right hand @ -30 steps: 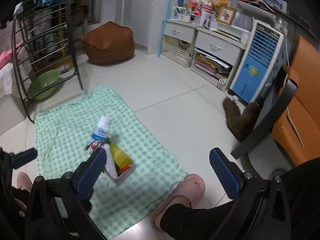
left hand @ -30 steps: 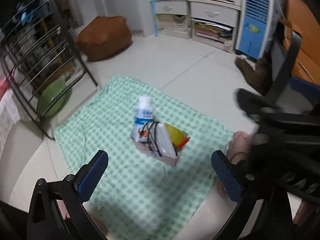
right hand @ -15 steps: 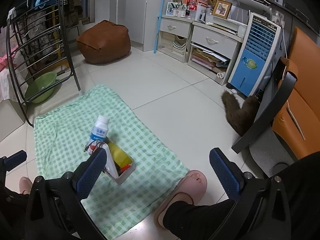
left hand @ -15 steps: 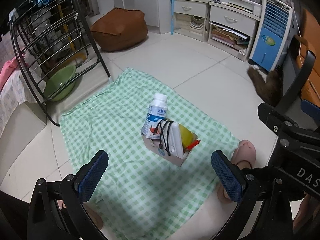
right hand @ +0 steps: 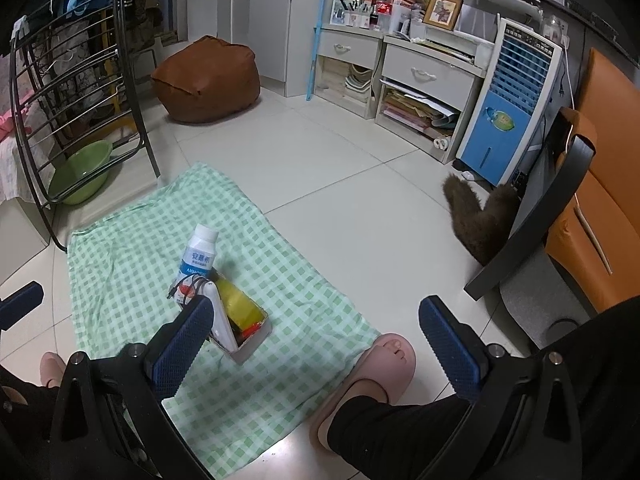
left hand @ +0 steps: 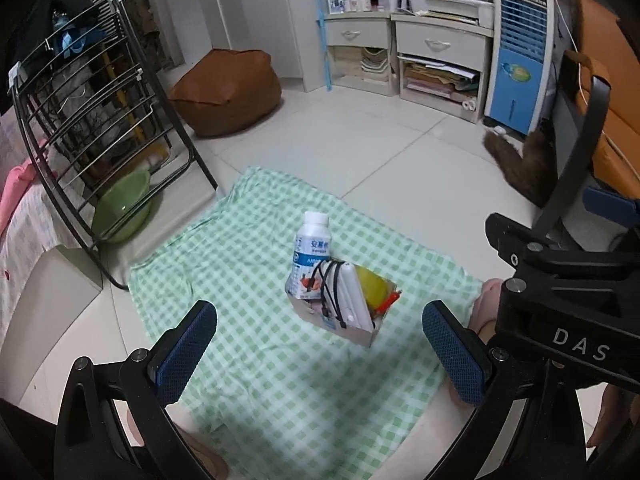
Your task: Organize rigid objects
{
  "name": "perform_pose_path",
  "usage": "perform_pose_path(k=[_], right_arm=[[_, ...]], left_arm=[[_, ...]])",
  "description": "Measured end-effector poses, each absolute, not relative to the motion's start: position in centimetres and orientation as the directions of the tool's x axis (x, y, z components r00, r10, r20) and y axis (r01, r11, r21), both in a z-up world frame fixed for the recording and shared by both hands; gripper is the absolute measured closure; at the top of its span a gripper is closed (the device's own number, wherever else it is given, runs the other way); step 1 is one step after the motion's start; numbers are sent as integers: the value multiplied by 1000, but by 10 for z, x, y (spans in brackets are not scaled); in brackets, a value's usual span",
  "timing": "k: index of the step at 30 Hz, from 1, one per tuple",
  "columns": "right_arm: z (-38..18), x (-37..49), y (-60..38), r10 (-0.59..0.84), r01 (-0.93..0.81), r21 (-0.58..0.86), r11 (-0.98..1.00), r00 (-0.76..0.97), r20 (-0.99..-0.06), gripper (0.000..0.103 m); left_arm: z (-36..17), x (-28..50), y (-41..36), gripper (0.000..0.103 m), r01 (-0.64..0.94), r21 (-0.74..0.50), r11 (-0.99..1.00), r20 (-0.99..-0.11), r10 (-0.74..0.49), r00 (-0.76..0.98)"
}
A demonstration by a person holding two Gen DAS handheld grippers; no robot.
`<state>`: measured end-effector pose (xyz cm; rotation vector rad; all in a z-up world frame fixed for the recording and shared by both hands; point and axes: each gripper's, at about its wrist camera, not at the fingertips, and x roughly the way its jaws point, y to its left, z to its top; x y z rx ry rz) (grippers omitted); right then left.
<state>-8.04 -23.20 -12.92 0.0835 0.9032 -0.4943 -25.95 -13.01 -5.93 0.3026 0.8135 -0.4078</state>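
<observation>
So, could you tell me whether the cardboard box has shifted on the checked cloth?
No. The cardboard box sits beside the bottle mid-cloth as before; only the cameras moved.

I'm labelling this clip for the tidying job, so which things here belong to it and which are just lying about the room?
Part of the job:
- small cardboard box on the green checked cloth
- white bottle standing in it
- white power bank with black cable
- yellow item

Just lying about:
- brown beanbag
- green basin
- blue air cooler
- drying rack

White bottle (left hand: 312, 244) stands upright in the filled cardboard box (left hand: 340, 326).
</observation>
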Motion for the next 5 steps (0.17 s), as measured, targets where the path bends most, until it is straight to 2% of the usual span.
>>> perform_pose_path(k=[5], right_arm=[[-131,-80,-231,-376,445,-136,885,512,-772,0]], left_arm=[[-64,-249,-120,0,453,34,891,-789,-254,560]])
